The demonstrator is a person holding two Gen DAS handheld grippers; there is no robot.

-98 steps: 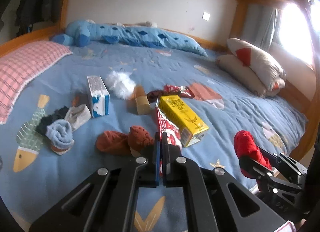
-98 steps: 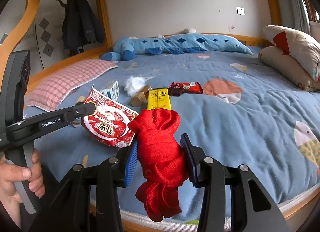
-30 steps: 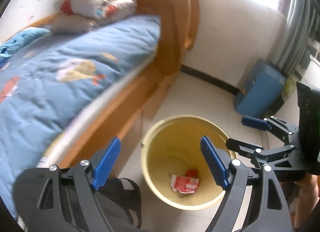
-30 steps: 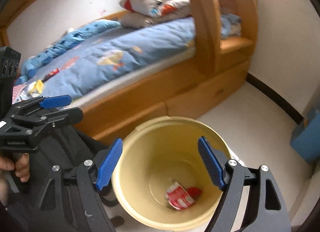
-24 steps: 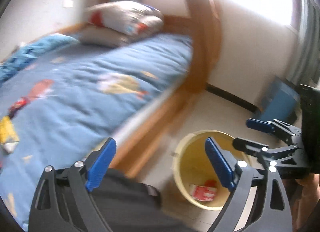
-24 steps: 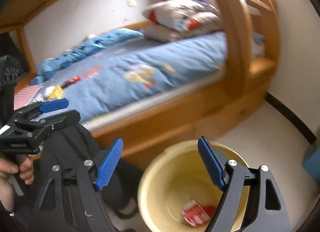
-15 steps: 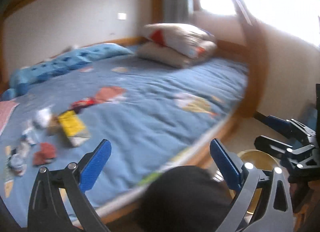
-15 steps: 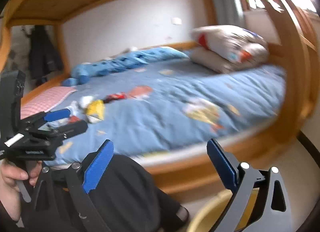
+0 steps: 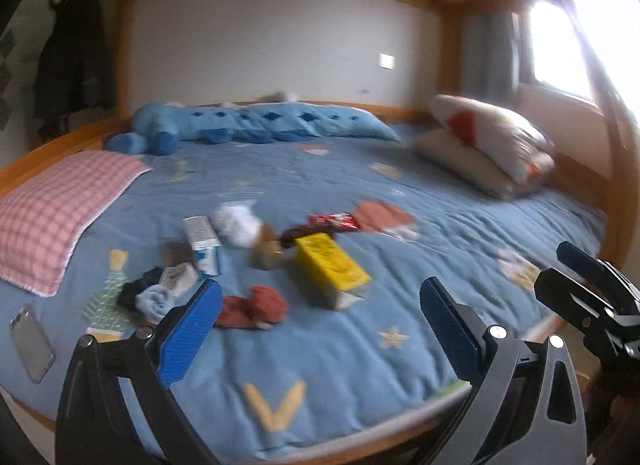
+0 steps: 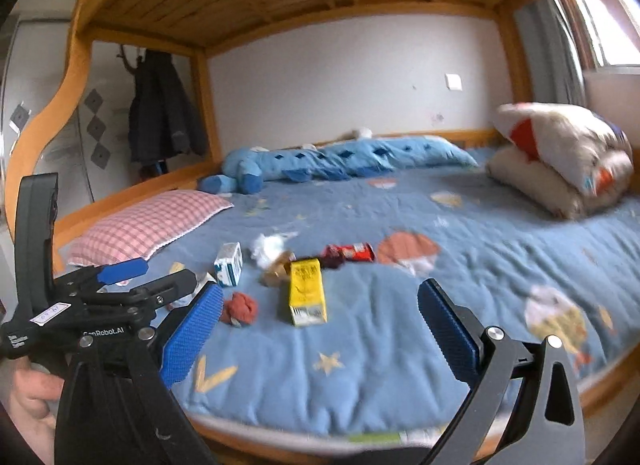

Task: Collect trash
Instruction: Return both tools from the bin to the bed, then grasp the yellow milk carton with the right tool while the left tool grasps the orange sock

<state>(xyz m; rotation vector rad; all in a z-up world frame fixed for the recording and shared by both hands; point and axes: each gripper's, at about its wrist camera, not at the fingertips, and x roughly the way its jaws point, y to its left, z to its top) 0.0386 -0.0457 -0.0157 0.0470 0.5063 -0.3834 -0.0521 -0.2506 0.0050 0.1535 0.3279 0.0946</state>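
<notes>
Both tongs gaping wide and empty, facing the bed [image 9: 360,365].
Left tongs [image 9: 320,329], right tongs [image 10: 318,329]; yellow carton [image 9: 330,269] lying mid-bed, red wrapper [image 9: 334,221] just behind, white tissue [image 9: 236,221] alongside.

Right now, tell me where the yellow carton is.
The yellow carton lies mid-bed on the blue quilt, in the right wrist view just right of the rust-red sock and near the red wrapper.

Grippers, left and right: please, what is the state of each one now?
Left gripper: open, holding nothing.
Right gripper: open, holding nothing.
</notes>
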